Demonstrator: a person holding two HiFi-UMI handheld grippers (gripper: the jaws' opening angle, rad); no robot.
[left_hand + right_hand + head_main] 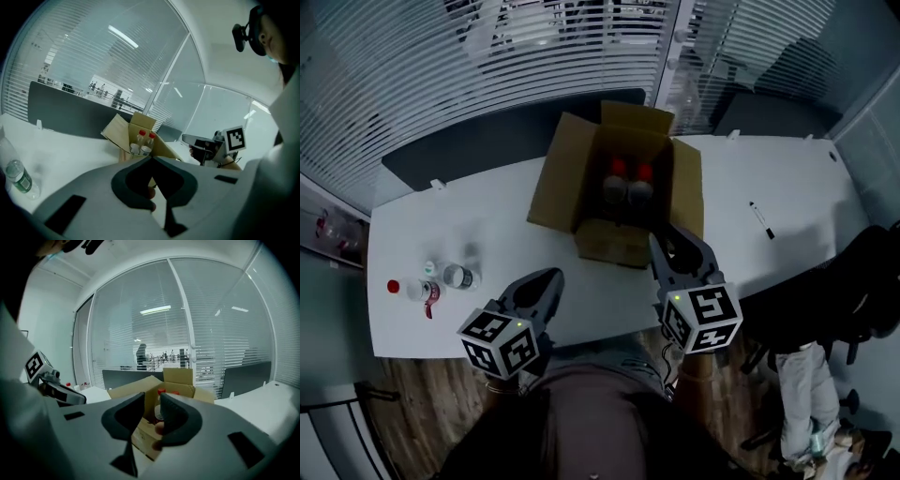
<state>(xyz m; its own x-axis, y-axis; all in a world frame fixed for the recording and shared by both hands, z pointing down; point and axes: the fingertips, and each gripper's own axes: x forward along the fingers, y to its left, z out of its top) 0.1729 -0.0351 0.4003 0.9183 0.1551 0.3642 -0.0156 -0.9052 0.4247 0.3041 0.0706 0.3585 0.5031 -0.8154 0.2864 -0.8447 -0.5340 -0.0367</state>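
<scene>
- Your left gripper (551,276) has its jaws pressed together, empty, above the white table (797,178).
- Your right gripper (658,240) holds its jaws slightly apart, empty, at the open brown cardboard box (555,183).

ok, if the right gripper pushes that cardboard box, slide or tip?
The cardboard box likely slides rather than tips: it has a broad footprint on the smooth white table. Its spread flaps would probably flex if pushed there. The two red-capped bottles inside add weight and might topple.
</scene>
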